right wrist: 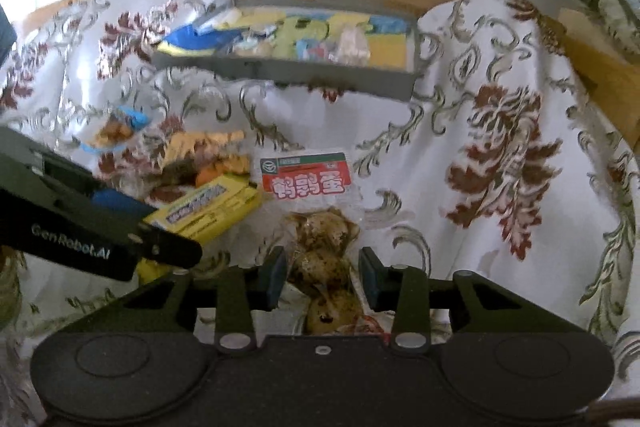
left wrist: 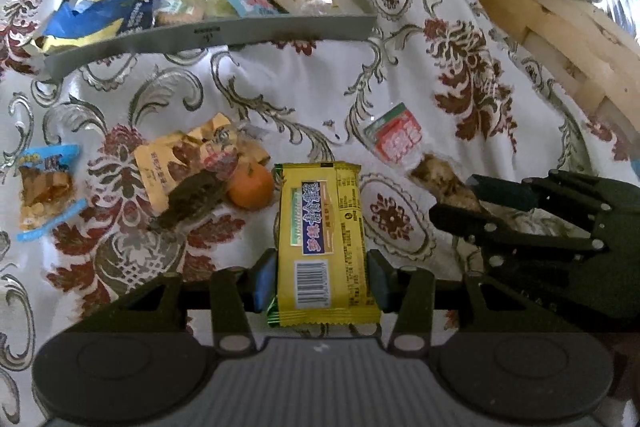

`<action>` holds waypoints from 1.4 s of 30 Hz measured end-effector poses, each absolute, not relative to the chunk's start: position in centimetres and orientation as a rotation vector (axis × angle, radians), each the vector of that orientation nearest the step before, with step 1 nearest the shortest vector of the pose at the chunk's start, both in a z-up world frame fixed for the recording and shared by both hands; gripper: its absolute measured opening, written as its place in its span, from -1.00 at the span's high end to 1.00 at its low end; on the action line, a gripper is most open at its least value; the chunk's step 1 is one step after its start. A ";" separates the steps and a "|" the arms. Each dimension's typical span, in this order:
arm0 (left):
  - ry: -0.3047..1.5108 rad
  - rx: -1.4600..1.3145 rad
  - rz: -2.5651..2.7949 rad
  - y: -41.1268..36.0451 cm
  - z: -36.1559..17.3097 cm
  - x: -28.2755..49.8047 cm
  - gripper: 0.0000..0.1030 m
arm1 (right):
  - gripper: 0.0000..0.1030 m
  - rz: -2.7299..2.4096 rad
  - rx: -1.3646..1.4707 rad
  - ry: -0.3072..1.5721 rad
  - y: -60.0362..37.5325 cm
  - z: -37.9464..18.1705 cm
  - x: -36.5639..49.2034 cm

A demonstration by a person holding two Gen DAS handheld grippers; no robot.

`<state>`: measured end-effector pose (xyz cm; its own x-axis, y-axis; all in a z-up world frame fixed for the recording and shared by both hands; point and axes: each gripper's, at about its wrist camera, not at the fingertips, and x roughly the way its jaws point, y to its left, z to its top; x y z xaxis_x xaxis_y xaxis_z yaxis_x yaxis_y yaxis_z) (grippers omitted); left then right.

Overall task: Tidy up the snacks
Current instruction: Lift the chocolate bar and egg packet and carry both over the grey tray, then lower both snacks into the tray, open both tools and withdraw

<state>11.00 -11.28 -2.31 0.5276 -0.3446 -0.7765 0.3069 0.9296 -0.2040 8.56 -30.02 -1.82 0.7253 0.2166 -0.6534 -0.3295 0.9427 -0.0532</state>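
Note:
My left gripper (left wrist: 322, 279) is shut on a yellow snack bar (left wrist: 322, 231), held flat between its blue pads; the bar also shows in the right wrist view (right wrist: 212, 205). My right gripper (right wrist: 322, 281) is open around a clear pack of quail eggs (right wrist: 324, 243) with a red label, its pads apart on either side. In the left wrist view the right gripper (left wrist: 460, 203) sits at the right over that pack (left wrist: 396, 141). A grey tray (left wrist: 224, 35) holding several snack packets stands at the back; it also shows in the right wrist view (right wrist: 320, 77).
On the patterned cloth lie a blue-edged snack pack (left wrist: 44, 191), an orange packet pile (left wrist: 192, 163) and a small orange (left wrist: 251, 187). A wooden rail (left wrist: 560, 39) runs along the back and right edge.

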 end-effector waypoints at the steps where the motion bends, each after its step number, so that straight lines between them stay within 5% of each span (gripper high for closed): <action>1: 0.930 -0.048 -0.389 -11.1 -2.0 11.0 0.01 | 0.21 0.304 -0.164 0.689 -30.0 -1.5 8.7; 24: 0.666 -0.105 -0.193 -3.6 7.0 21.4 0.00 | 0.21 0.396 -0.186 0.550 -24.1 6.6 21.9; 42: 0.656 -0.084 -0.037 -0.6 3.8 33.4 0.00 | 0.20 0.359 -0.127 0.631 -18.2 3.6 35.1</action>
<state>33.37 -0.62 3.82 0.7920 -0.0611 -0.6074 0.0080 0.9959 -0.0898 35.11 -18.17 3.58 0.7483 0.2886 -0.5973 -0.3654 0.9308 -0.0080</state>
